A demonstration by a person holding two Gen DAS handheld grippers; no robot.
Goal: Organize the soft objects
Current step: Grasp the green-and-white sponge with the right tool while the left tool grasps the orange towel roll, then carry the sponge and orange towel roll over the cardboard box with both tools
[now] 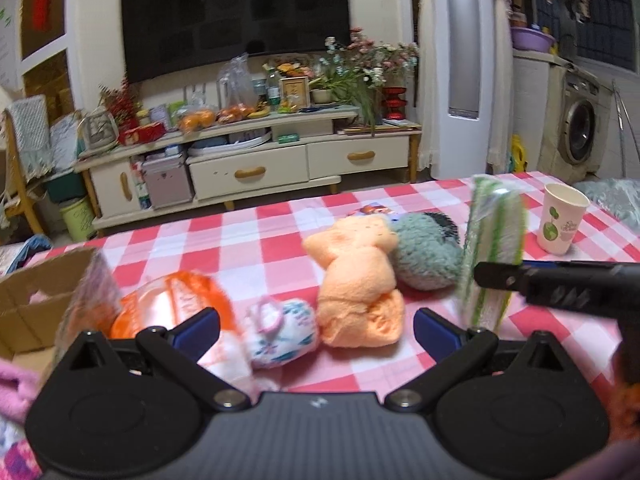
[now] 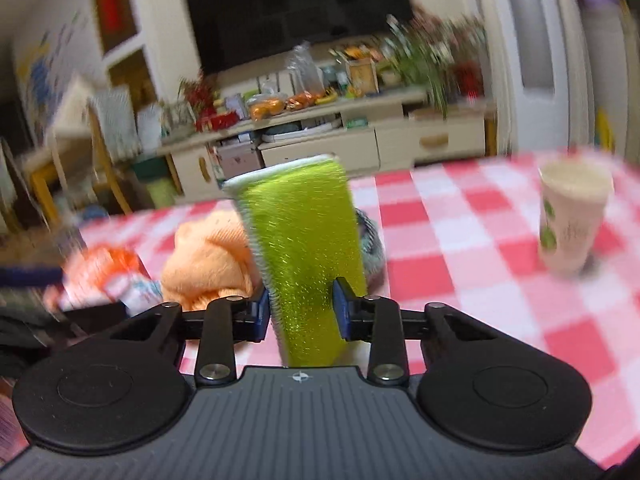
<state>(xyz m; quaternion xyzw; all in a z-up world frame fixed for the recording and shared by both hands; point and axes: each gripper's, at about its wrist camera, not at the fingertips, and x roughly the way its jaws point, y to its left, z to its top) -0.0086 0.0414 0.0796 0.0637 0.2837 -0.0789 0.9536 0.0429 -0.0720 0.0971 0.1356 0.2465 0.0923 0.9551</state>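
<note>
Right gripper (image 2: 301, 308) clamping green cloth (image 2: 304, 248), left gripper (image 1: 316, 330) wide open, checkered tablecloth (image 1: 248, 248), blurred living room

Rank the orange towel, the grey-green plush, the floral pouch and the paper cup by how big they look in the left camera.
1. orange towel
2. grey-green plush
3. floral pouch, nearest the camera, so flattered
4. paper cup, farther off, so unsure
</note>
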